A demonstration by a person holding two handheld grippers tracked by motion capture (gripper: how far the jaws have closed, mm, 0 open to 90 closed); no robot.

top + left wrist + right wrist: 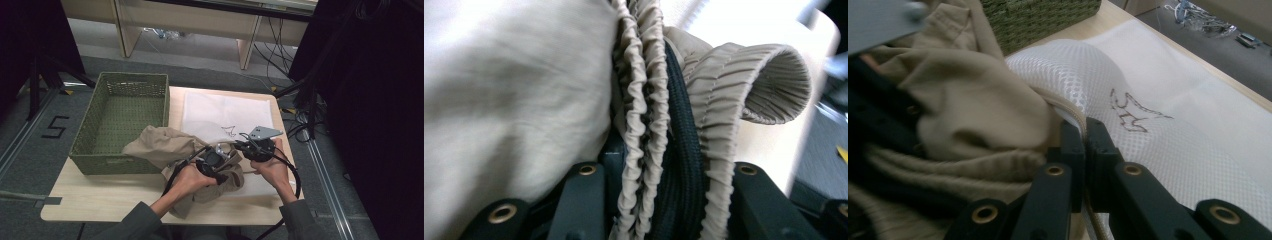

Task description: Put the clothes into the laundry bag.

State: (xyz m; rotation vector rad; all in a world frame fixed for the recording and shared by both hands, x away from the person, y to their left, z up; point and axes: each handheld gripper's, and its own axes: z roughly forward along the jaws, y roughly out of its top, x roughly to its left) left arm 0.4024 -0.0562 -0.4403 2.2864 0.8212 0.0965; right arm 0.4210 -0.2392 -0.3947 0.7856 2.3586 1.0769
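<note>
A beige garment [160, 142] with a gathered elastic waistband [644, 100] lies bunched at the table's front, partly on a white mesh bag [225, 112]. My left gripper [220, 162] is shut on the waistband, whose folds and black inner band run between its jaws [664, 190]. My right gripper [245, 146] is shut on the bag's beige-trimmed opening edge [1068, 107], its tips [1083, 135] pinching it just beside the garment [973, 110]. The bag [1173, 135] bulges up there and bears a small brown drawn mark. The two grippers are close together.
A green woven basket [115, 164] stands at the table's left, touching the garment; its wall [1038, 20] rises just behind the cloth. Bare wooden table [100, 195] lies in front of it. Cables and stand legs are on the floor to the right.
</note>
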